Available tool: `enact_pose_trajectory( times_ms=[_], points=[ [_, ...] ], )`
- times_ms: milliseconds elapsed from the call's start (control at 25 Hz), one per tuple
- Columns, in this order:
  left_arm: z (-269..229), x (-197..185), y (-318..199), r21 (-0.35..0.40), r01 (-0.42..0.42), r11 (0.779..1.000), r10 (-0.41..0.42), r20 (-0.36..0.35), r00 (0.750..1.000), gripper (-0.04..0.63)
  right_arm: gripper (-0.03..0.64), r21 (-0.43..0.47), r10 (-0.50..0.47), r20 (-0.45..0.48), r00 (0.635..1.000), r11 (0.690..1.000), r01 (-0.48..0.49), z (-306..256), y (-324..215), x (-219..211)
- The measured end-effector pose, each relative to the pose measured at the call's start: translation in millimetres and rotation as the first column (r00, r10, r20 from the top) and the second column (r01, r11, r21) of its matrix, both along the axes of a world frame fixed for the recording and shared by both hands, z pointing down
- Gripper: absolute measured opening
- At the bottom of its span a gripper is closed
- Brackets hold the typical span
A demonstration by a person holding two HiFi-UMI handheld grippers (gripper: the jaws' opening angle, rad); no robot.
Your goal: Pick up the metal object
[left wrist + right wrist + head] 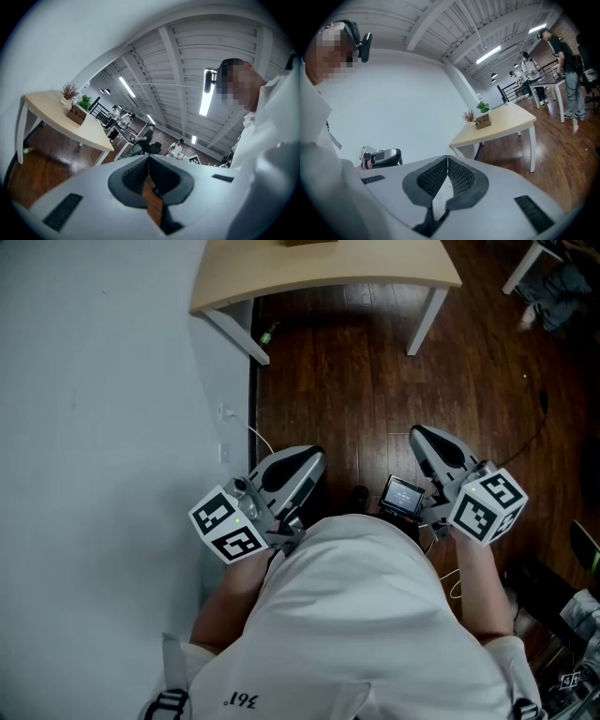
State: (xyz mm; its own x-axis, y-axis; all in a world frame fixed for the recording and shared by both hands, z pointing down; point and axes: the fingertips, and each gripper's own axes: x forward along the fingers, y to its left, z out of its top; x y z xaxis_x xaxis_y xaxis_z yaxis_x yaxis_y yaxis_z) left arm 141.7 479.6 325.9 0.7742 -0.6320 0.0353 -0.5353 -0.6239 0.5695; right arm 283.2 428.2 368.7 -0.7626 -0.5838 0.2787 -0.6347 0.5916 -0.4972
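Since no metal object is in view, left gripper [292, 471] and right gripper [433, 450] probably idle at waist, jaws pressed together, empty.

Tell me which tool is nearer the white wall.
The left tool: it hangs right beside the white wall, while the right tool is over the dark wood floor, farther off.
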Motion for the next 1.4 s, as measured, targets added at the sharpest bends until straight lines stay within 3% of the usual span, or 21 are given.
enact_pose_trajectory(
  times_ms=[240, 600, 1040, 1400],
  points=[
    [8, -29, -15, -0.022, 0.052, 0.998, -0.052, -0.015, 0.999, 0.002, 0.002, -0.009, -0.062, -0.013, 0.998, 0.998, 0.062, 2, -18, -35],
    [11, -38, -38, -0.016, 0.017, 1.0, -0.017, -0.021, 1.0, 0.002, 0.003, -0.011, -0.046, -0.036, 0.998, 0.999, 0.046, 5, -33, -46],
    [6, -103, -141, -0.012, -0.05, 0.999, 0.049, -0.06, 0.997, 0.002, 0.002, -0.024, 0.006, -0.077, 0.997, 1.0, -0.008, 2, -125, -110],
    [-1, -154, -192, 0.01, -0.067, 0.998, 0.068, -0.095, 0.993, 0.002, 0.002, -0.019, 0.028, -0.096, 0.995, 0.999, -0.029, -5, -176, -159]
  ],
)
